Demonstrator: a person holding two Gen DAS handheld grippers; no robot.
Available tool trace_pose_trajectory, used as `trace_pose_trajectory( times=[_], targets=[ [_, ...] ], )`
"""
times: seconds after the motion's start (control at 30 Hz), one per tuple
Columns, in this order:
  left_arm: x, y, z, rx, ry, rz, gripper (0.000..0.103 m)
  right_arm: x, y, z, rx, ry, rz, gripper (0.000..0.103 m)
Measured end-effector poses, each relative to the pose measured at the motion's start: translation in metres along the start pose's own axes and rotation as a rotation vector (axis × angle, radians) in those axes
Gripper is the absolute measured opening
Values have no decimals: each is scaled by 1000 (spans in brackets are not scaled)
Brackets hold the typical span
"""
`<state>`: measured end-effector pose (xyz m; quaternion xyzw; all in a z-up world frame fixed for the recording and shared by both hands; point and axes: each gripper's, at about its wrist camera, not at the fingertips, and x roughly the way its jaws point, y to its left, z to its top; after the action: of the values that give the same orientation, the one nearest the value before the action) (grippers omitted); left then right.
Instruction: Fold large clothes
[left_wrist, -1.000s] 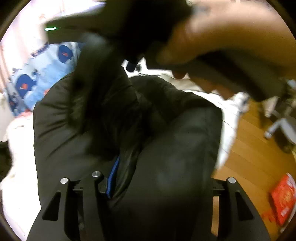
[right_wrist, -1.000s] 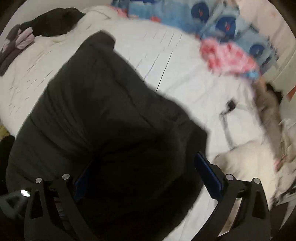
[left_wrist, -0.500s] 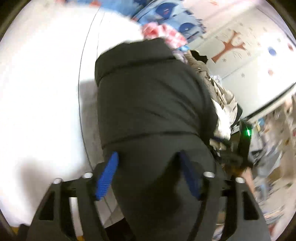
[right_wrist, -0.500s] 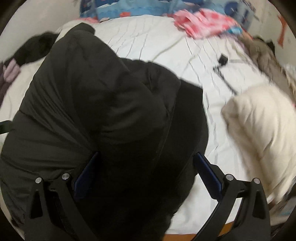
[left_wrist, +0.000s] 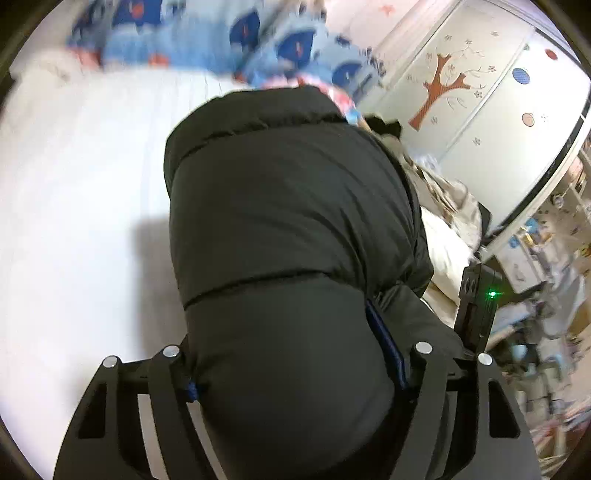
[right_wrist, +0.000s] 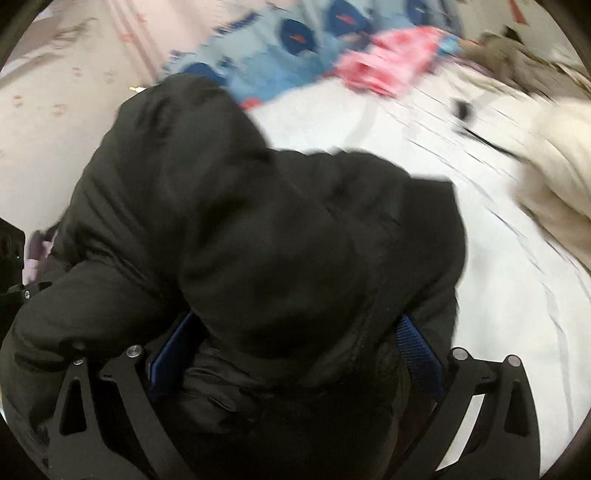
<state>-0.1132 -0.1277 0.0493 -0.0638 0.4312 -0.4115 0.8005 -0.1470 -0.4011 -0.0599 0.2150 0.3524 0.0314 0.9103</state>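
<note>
Two grippers, left gripper (left_wrist: 291, 354) and right gripper (right_wrist: 291, 350), each squeeze the puffy black coat (left_wrist: 288, 206); white bed (left_wrist: 74, 206) at 9 o'clock, maybe a pink cloth (right_wrist: 388, 62) at 1.

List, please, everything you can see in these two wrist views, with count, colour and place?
puffer jacket: one, black, bundled over the bed, between the fingers of both grippers
bed sheet: one, white, under the jacket
quilt: one, light blue with dark blue patches, at the head of the bed
pink cloth: one, pink, on the far side of the sheet
cream garment: one, cream, on the bed's right edge
wardrobe: one, white with a tree decal, beyond the bed
left gripper: one, black with blue pads, clamping the jacket
right gripper: one, black with blue pads, clamping the jacket
</note>
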Motion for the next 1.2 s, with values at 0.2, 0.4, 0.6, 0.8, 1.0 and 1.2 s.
trace_pose_trajectory(
  times=[0.2,0.4,0.6,0.8,1.0,1.2],
  targets=[
    [-52,70,11,65,-19,276,70,81,70,1,-127,141,44,97],
    [-45,141,-22,-104,118,294,74,92,51,-21,-94,269,52,97],
    [-31,102,-4,57,82,429,75,30,78,29,-163,57,-20,97],
    [-22,104,2,74,124,438,76,73,117,67,-333,57,-236,97],
    [-41,101,20,82,82,413,77,176,46,54,-134,278,-208,97],
    [-35,98,22,125,145,470,78,110,43,57,-115,178,-138,97]
  ],
)
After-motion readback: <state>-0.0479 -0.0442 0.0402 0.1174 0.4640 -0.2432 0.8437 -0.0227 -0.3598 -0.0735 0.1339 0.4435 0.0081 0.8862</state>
